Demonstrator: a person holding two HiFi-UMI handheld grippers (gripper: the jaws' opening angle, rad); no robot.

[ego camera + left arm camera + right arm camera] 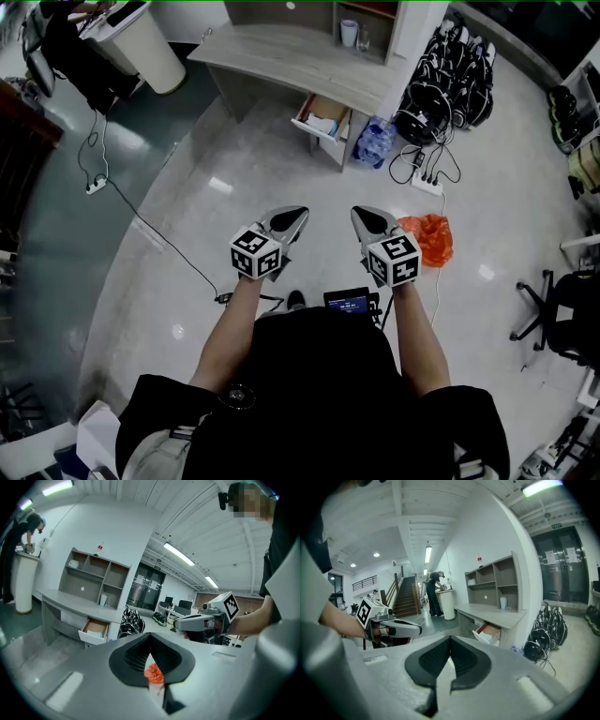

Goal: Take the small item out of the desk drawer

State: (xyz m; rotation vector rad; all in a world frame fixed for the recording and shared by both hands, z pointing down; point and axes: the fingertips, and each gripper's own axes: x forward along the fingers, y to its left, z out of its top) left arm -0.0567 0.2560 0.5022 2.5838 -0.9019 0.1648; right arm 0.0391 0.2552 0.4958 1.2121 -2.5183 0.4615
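The wooden desk [281,52] stands at the far side of the floor, and its drawer [322,119] is pulled out. Something pale lies inside, too small to make out. The drawer also shows in the left gripper view [96,629] and in the right gripper view [488,632]. I hold both grippers side by side at waist height, a few steps short of the desk. My left gripper [292,217] [150,637] is shut and holds nothing. My right gripper [364,216] [450,639] has its jaws together with nothing between them.
An orange bag [427,236] lies on the floor just right of my right gripper. A blue bag of bottles [373,142] and a power strip [427,183] sit beside the drawer. Black helmets [450,75] are piled at the right, with a cable [141,220] crossing the floor and an office chair [562,319].
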